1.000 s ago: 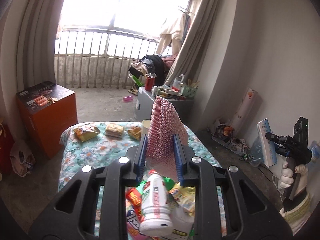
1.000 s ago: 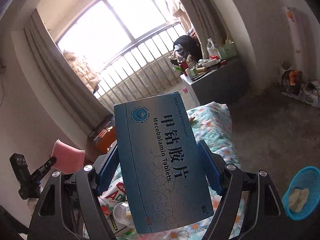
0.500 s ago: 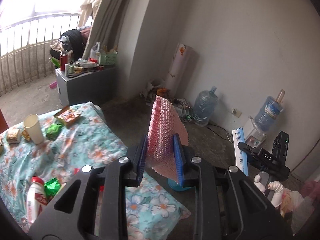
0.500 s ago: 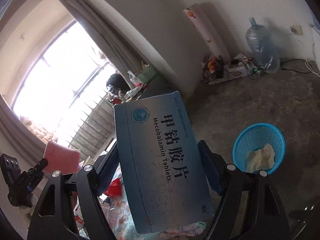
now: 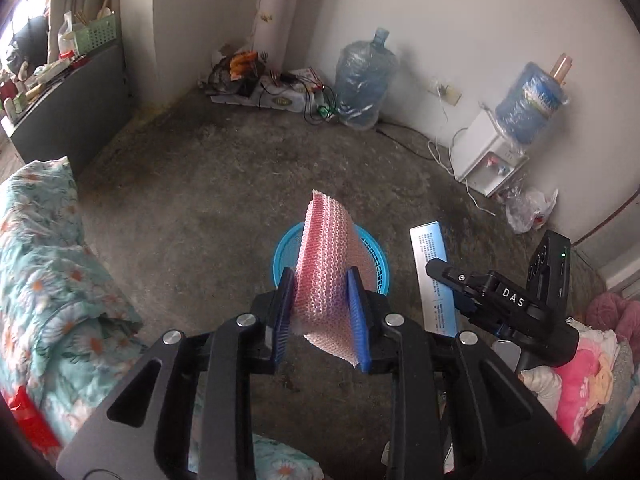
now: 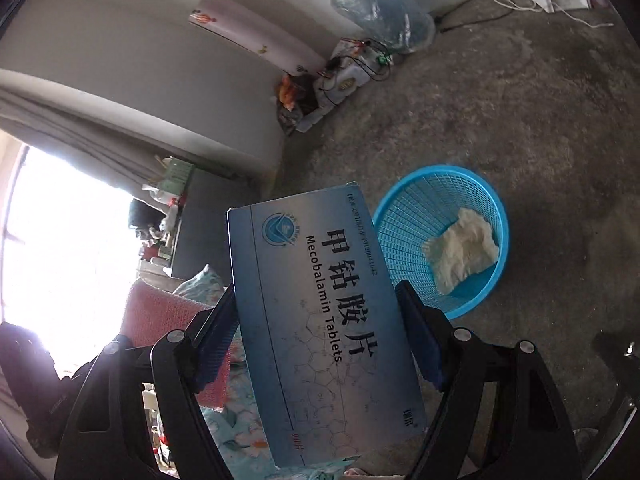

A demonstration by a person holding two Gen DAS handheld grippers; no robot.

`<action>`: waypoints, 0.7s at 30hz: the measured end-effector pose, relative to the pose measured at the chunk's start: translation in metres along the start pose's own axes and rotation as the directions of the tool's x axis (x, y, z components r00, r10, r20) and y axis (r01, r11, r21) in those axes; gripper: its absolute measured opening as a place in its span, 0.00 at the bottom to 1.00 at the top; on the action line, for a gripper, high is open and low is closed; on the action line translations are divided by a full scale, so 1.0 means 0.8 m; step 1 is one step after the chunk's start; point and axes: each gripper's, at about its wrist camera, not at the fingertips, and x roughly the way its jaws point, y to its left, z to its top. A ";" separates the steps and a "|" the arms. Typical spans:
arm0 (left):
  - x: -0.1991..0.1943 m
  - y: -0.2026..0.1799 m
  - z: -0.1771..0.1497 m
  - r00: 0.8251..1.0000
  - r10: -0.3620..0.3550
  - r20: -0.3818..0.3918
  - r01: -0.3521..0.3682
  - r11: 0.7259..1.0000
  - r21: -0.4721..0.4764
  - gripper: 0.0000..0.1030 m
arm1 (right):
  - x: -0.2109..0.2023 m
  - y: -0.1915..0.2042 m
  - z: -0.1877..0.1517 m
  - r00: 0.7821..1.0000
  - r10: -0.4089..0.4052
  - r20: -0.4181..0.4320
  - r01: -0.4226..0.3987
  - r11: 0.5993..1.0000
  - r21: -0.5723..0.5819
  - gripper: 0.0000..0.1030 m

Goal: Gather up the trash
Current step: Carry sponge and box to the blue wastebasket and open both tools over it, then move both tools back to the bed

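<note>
Pink mesh foam sheet (image 5: 326, 276) stands pinched upright between the blue pads of the left hand-held gripper (image 5: 322, 306), the two fingers drawn in narrowly against it; its lower edge hangs free below the pads. Directly behind the sheet sits a blue plastic basket (image 5: 282, 252) on the concrete floor (image 5: 208, 184), most of its rim and all of its inside hidden by the foam in the left wrist view. To the right, the right hand-held gripper (image 6: 320, 328) is spread wide and clamped on the long edges of a blue medicine box (image 6: 320, 320) printed "Mecobalamin Tablets"; the box's lower end is cut off behind the gripper body. From the right wrist view the basket (image 6: 404, 216) appears just beyond the box's upper right corner, with a crumpled whitish wad (image 6: 462, 248) lying inside; what the wad is cannot be made out. A floral-covered bed (image 5: 44, 264) fills the left edge of the left wrist view, only partly in frame. Along the far wall stand a wrapped water jug (image 5: 364, 84), a water dispenser (image 5: 492, 152) and a tangle of cables and clutter (image 5: 276, 84), too small to identify piece by piece.
</note>
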 end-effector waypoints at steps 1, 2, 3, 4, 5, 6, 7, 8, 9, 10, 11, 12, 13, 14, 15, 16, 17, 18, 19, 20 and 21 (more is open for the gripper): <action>0.020 -0.002 0.005 1.000 -0.002 -0.023 0.002 1.000 -0.005 0.24 | 0.014 -0.008 0.011 1.000 -0.003 -0.013 0.003 1.000 0.018 0.73; 0.038 -0.002 0.011 0.999 -0.001 -0.037 0.001 1.000 -0.009 0.24 | 0.029 -0.015 0.023 1.000 -0.014 -0.027 0.015 0.999 0.032 0.73; 0.055 -0.003 0.015 0.999 0.001 -0.043 -0.002 1.000 -0.009 0.25 | 0.045 -0.022 0.038 0.999 -0.035 -0.041 0.037 0.998 0.045 0.74; 0.074 -0.005 0.022 0.999 0.006 -0.047 -0.007 1.000 -0.008 0.25 | 0.061 -0.030 0.051 0.997 -0.050 -0.054 0.053 0.997 0.060 0.74; 0.090 -0.005 0.028 0.999 0.011 -0.045 -0.012 1.000 -0.014 0.30 | 0.077 -0.038 0.064 0.996 -0.064 -0.064 0.068 0.995 0.072 0.75; 0.109 -0.001 0.031 0.999 0.009 -0.048 -0.011 1.000 -0.025 0.45 | 0.092 -0.049 0.074 0.992 -0.102 -0.068 0.108 0.991 0.080 0.77; 0.123 0.001 0.033 0.998 0.021 -0.054 -0.023 0.999 -0.046 0.52 | 0.103 -0.059 0.080 0.984 -0.171 -0.056 0.175 0.980 0.089 0.77; 0.136 0.006 0.032 0.998 0.039 -0.058 -0.044 0.996 -0.076 0.56 | 0.111 -0.064 0.083 0.972 -0.228 -0.046 0.232 0.969 0.085 0.77; 0.146 0.007 0.033 0.997 0.045 -0.065 -0.052 0.994 -0.099 0.56 | 0.120 -0.068 0.084 0.965 -0.256 -0.051 0.259 0.963 0.067 0.77; 0.152 0.011 0.030 0.997 0.031 -0.068 -0.039 0.992 -0.119 0.56 | 0.129 -0.070 0.083 0.960 -0.273 -0.060 0.276 0.960 0.052 0.77; 0.153 0.015 0.025 0.998 0.012 -0.065 -0.020 0.991 -0.132 0.56 | 0.134 -0.073 0.080 0.954 -0.293 -0.065 0.296 0.954 0.038 0.77; 0.150 0.019 0.021 0.998 0.005 -0.060 -0.013 0.991 -0.132 0.56 | 0.137 -0.076 0.078 0.951 -0.304 -0.062 0.306 0.952 0.026 0.77; 0.146 0.021 0.018 0.999 0.006 -0.050 -0.012 0.992 -0.125 0.56 | 0.135 -0.079 0.073 0.952 -0.300 -0.052 0.301 0.953 0.020 0.77; 0.140 0.024 0.016 0.999 0.007 -0.034 -0.011 0.993 -0.118 0.56 | 0.133 -0.080 0.069 0.954 -0.297 -0.043 0.297 0.955 0.018 0.77; 0.132 0.027 0.014 1.000 0.008 -0.016 -0.010 0.993 -0.116 0.56 | 0.130 -0.082 0.065 0.955 -0.294 -0.035 0.295 0.955 0.019 0.77; 0.126 0.030 0.013 1.000 0.006 0.000 -0.006 0.993 -0.117 0.56 | 0.123 -0.085 0.062 0.958 -0.286 -0.025 0.287 0.958 0.020 0.77; 0.115 0.032 0.012 1.000 0.003 0.023 0.000 0.993 -0.121 0.56 | 0.118 -0.085 0.059 0.960 -0.279 -0.013 0.279 0.960 0.020 0.77; 0.103 0.033 0.010 0.999 0.003 0.042 0.002 0.993 -0.120 0.56 | 0.112 -0.084 0.056 0.962 -0.273 0.000 0.273 0.962 0.016 0.77; 0.088 0.034 0.008 0.998 0.002 0.068 0.006 0.993 -0.117 0.56 | 0.101 -0.079 0.049 0.964 -0.266 0.013 0.266 0.964 0.009 0.77; 0.074 0.034 0.007 0.995 -0.003 0.097 0.014 0.993 -0.113 0.57 | 0.092 -0.072 0.045 0.965 -0.260 0.028 0.260 0.966 -0.001 0.77; 0.057 0.032 0.004 0.992 -0.005 0.125 0.018 0.994 -0.107 0.57 | 0.089 -0.069 0.046 0.966 -0.255 0.044 0.256 0.967 -0.015 0.77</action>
